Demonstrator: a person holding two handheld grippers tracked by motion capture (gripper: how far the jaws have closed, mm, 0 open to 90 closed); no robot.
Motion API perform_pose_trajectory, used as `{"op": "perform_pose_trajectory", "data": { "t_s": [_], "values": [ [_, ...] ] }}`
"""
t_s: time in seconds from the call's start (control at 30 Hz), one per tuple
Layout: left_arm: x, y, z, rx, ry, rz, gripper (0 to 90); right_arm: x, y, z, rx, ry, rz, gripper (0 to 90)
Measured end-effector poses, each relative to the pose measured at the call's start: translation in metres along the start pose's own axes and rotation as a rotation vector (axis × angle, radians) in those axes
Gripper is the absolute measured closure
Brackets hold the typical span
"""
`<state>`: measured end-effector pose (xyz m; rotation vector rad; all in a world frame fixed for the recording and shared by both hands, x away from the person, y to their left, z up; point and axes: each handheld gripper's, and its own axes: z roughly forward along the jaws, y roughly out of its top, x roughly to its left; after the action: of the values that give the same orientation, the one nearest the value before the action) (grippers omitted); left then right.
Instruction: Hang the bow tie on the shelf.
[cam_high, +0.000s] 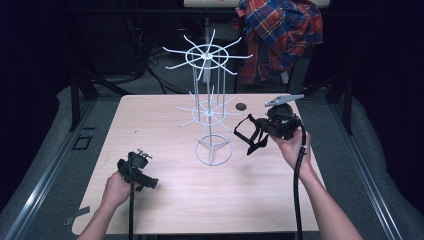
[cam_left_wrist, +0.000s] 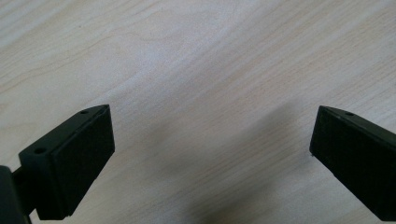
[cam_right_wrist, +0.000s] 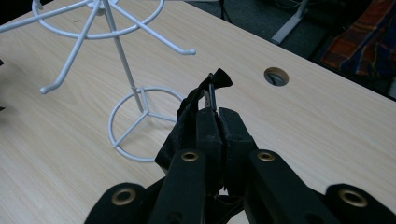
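Hanging limp and light, the black strap (cam_high: 248, 134) is clamped between the right gripper (cam_right_wrist: 218, 116) jaws near the table's (cam_high: 150, 210) right edge; the left gripper (cam_left_wrist: 210, 140) jaws are spread apart, empty.

Matt black cloth strap (cam_right_wrist: 187, 116); white-coated wire rack (cam_high: 209, 107); pale smooth wood-grain table (cam_high: 160, 120)

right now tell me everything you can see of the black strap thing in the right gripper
The black strap looks like thin fabric webbing formed into loops. The right gripper is shut on it, pinching one end, with a short tip sticking out past the jaws. The rest hangs loose in the air above the wooden table, beside the white wire rack, not touching it.
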<state>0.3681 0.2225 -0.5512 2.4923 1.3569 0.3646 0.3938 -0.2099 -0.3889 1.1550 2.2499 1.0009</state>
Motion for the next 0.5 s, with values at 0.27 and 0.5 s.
{"op": "perform_pose_trajectory", "data": {
  "t_s": [0.27, 0.5],
  "values": [
    [0.001, 0.0, 0.0, 0.006, -0.002, 0.003, 0.0, 0.002, 0.009, 0.001, -0.002, -0.011, -0.005, 87.8],
    [0.001, -0.001, -0.001, 0.004, -0.004, -0.003, 0.1, 0.004, 0.015, 0.003, -0.02, -0.012, -0.004, 87.8]
  ]
}}
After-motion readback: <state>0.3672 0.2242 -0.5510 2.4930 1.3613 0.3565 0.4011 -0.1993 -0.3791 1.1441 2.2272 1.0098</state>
